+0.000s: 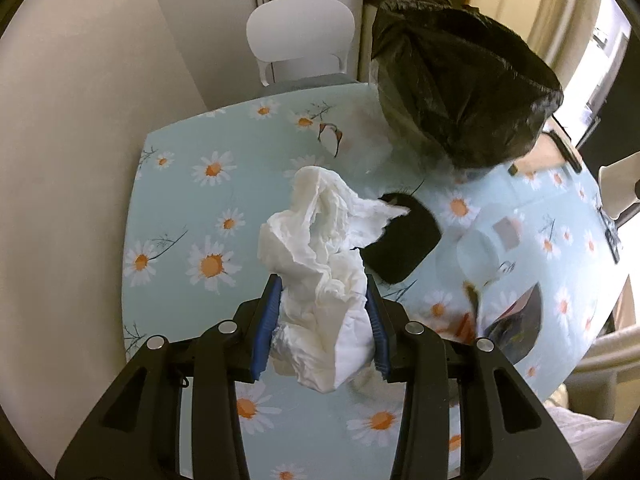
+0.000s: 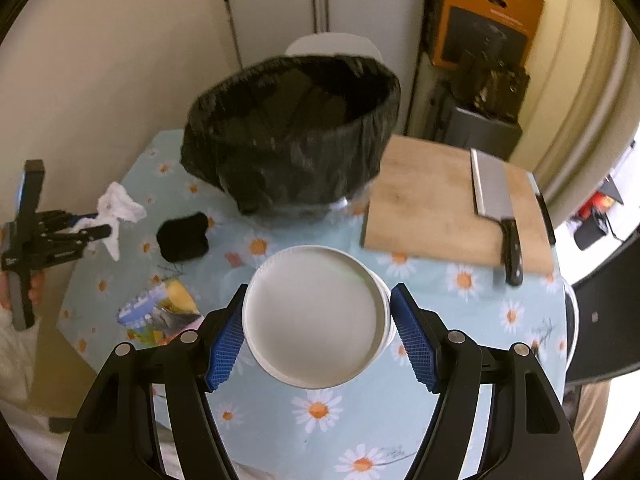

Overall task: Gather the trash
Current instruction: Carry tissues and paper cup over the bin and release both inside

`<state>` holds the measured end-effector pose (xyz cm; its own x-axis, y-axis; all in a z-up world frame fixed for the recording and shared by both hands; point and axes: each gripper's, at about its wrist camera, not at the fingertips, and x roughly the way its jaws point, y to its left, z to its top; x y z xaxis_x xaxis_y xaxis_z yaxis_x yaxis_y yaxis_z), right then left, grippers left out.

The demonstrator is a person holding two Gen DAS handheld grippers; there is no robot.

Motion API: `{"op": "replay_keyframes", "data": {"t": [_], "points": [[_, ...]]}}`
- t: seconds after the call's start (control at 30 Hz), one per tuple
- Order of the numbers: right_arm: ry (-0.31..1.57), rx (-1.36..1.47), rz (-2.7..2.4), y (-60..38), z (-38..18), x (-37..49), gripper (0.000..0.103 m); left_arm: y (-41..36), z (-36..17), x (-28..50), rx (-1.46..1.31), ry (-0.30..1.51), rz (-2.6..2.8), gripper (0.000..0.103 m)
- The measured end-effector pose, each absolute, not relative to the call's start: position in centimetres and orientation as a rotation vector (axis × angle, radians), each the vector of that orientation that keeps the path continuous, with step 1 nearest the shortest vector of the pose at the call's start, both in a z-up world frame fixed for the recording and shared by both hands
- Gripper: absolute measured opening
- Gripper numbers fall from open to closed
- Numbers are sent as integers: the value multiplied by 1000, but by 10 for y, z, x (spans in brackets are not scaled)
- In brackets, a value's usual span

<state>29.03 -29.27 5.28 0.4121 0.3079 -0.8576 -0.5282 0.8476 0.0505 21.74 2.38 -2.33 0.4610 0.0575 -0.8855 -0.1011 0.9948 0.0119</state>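
over the daisy-print worktop [image 1: 176, 184], left tongs [image 1: 322, 320] pinch a soft, light crumpled white tissue [image 1: 320, 240] mid-wad, while right tongs [image 2: 318, 330] straddle a crushable white paper cup [image 2: 312, 316], not clearly clamped.

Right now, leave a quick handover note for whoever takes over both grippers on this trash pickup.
Left gripper: shut on the crumpled tissue, lifted over the table.
Right gripper: fingers either side of the white paper cup; contact unclear.
Bin with black liner stands at the table's far side; nothing visible inside.
Left: drop tissue, bin the cup, then the black pad and snack wrapper.
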Motion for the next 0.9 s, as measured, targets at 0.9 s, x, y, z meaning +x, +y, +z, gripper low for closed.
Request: {"op": "replay_keyframes", "data": {"t": [0.9], "points": [[820, -316, 841, -318, 114, 369, 66, -77, 69, 261, -34, 1003, 163, 41]]}}
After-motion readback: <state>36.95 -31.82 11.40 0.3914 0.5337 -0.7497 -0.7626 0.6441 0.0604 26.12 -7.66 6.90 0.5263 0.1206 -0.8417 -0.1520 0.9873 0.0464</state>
